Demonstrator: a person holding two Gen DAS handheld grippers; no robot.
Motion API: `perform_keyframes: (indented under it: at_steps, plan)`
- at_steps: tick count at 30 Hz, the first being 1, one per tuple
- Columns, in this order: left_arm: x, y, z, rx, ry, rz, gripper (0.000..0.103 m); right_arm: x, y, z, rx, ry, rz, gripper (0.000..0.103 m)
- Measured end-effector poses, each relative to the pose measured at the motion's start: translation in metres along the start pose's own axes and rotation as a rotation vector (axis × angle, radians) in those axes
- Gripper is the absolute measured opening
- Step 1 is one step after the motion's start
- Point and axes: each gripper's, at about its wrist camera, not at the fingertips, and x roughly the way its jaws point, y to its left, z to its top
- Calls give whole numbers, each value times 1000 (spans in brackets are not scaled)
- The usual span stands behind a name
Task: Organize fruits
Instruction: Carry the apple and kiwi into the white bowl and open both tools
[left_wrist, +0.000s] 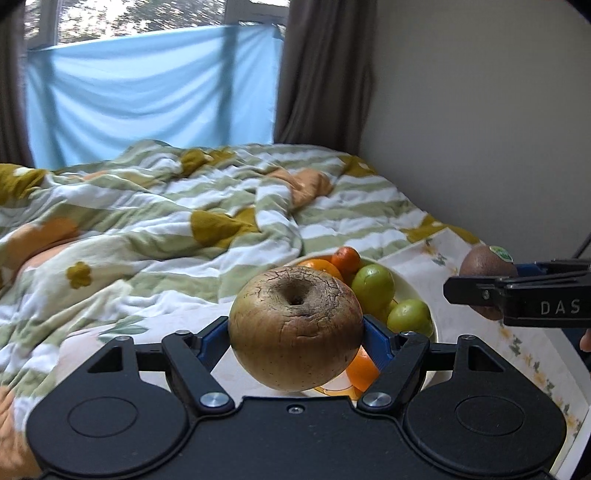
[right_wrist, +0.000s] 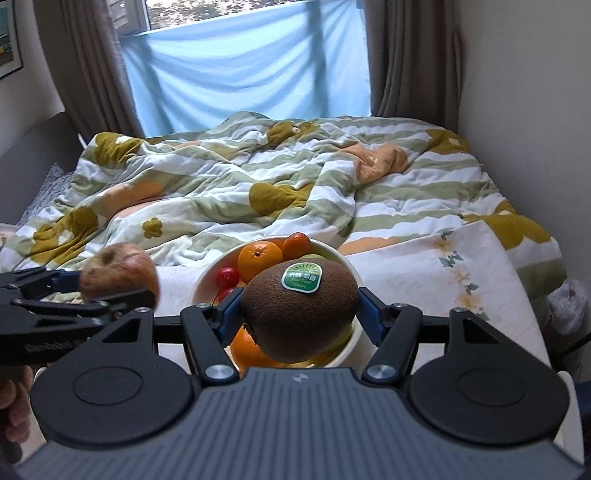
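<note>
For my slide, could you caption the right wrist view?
Right gripper holds a stickered kiwi above the fruit bowl.

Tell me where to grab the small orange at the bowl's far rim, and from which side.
Grip the small orange across its widest part, coming from above. It sits on top at the white bowl far rim, its top exposed, with the bigger orange crowding one side.

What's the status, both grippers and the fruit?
Left gripper shut on apple. Right gripper shut on kiwi. Both over fruit bowl. Nothing in the way.
</note>
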Motion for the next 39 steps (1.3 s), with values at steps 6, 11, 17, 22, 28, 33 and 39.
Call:
perform_keyframes:
  at_steps: [6,11,17,22,28,33,39]
  plan:
    - [34,1,0,52,42,-64,79,21,3,2,38,19,-31,79]
    - [54,-1,-3,79,73,-87,79,32,1,1,63,31,-49,79]
    - [65,0,-5,84,100,-98,79,37,-1,0,83,41,-62,79]
    - [66,-1,-5,80,104,-99,80,37,0,2,92,40,-64,79]
    - [56,2,0,62,74,-90,100,30,2,9,82,28,-58,79]
    - [39,7,3,46,62,-74,100,24,7,19,58,13,-32,79]
    - [15,13,1,8,43,-8,101,28,11,37,-47,-3,91,79]
